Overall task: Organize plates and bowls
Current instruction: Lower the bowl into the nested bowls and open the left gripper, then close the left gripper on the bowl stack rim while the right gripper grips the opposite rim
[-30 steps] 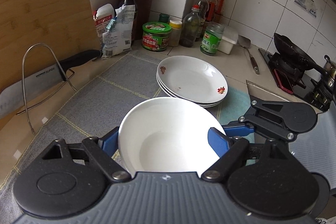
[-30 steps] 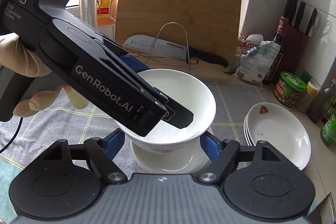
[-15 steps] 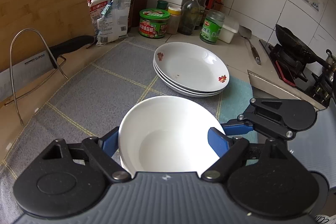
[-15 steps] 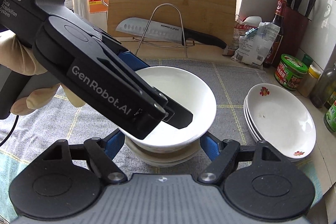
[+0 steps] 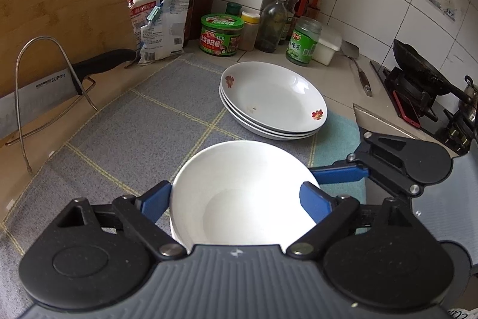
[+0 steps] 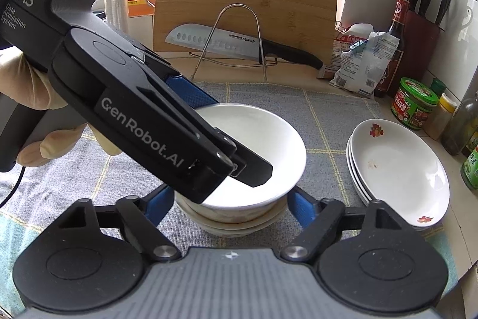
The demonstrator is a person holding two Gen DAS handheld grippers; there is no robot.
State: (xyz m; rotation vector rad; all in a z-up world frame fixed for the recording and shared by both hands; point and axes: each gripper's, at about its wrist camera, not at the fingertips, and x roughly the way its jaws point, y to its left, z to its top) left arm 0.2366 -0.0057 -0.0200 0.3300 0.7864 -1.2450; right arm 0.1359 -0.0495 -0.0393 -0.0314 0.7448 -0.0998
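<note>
A plain white bowl [image 5: 245, 169] rests nested on top of a stack of bowls [image 6: 233, 220] on the grey checked mat [image 5: 134, 133]. My left gripper [image 5: 236, 190] straddles the top bowl's rim and its jaws are opening, the blue pads close beside the rim. In the right wrist view the left gripper [image 6: 236, 136] slants in from the upper left. My right gripper [image 6: 230, 196] flanks the lower bowls, its jaws also opening, with a thin gap on each side. One of its blue fingers [image 5: 337, 172] shows to the right. A stack of flowered plates [image 5: 272, 100] lies beyond.
A bamboo cutting board [image 5: 59, 5] leans at the back with a knife on a wire rack [image 6: 215, 41] before it. Jars and bottles [image 5: 221, 35] line the tiled wall. A stove with a wok [image 5: 418, 71] stands at the right. A gloved hand [image 6: 30, 97] holds the left gripper.
The top bowl has come down from above the stack and now sits nested in it. Both grippers' pads stand slightly wider apart than before.
</note>
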